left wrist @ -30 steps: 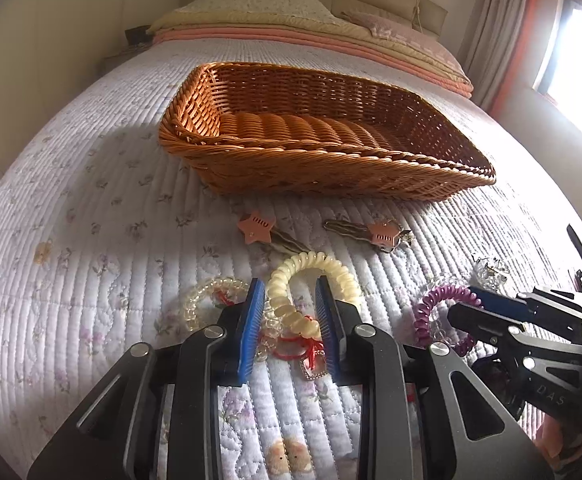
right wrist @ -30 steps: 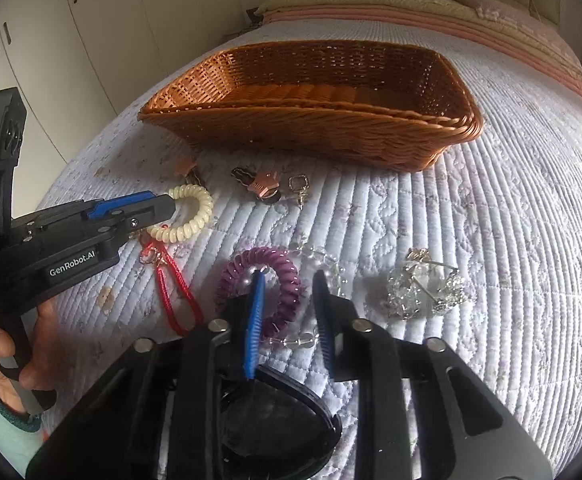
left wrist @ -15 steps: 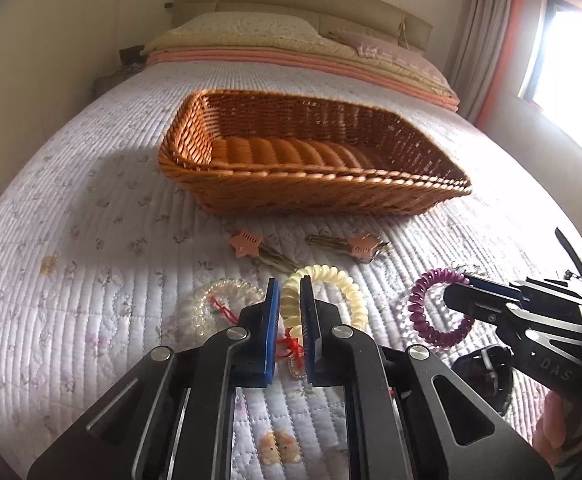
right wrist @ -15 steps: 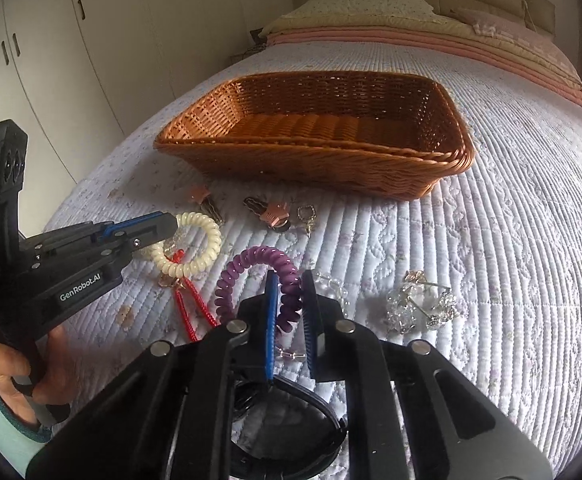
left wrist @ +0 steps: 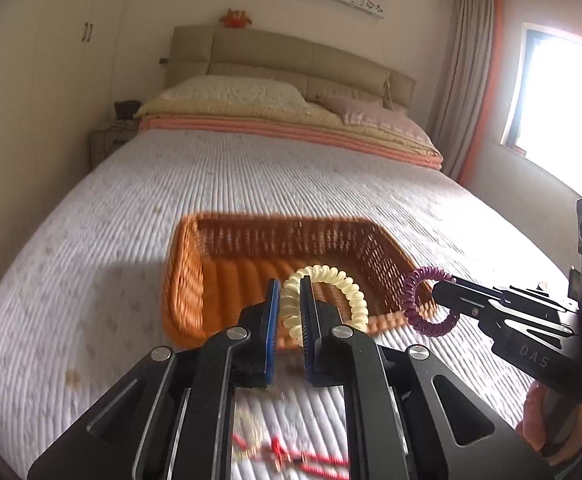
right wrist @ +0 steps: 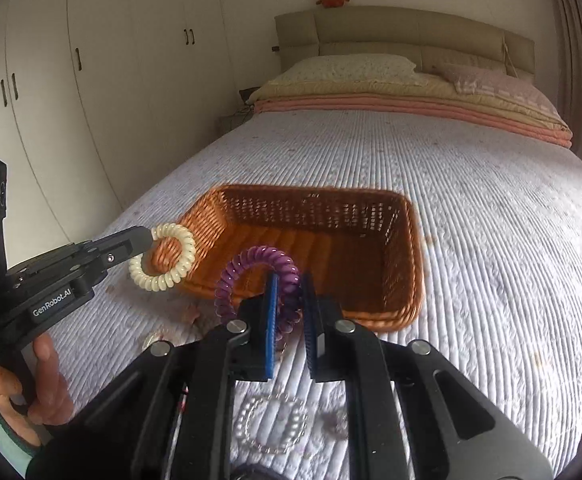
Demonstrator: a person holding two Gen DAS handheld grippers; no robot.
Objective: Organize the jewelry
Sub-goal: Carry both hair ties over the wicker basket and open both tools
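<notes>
My left gripper (left wrist: 290, 286) is shut on a cream spiral hair tie (left wrist: 349, 286) and holds it in the air above the near edge of a brown wicker basket (left wrist: 195, 264). The right wrist view shows that same gripper (right wrist: 147, 236) at the left with the cream tie (right wrist: 163, 258) hanging from its tips. My right gripper (right wrist: 289, 282) is shut on a purple spiral hair tie (right wrist: 247, 262), also lifted, in front of the basket (right wrist: 411, 264). From the left wrist view it (left wrist: 437, 290) enters at the right with the purple tie (left wrist: 419, 300).
On the white quilted bedspread (right wrist: 491, 240) below lie a clear bead bracelet (right wrist: 273, 426), a red cord (left wrist: 291, 454) and a star clip (right wrist: 191, 314). A hand (right wrist: 47, 384) grips the left tool. Pillows (left wrist: 231, 94) and a folded blanket lie at the headboard; wardrobes stand at left.
Both grippers closed on their hair ties and lifted them off the bedspread. The views tilted upward, so the basket now sits lower in both frames.
</notes>
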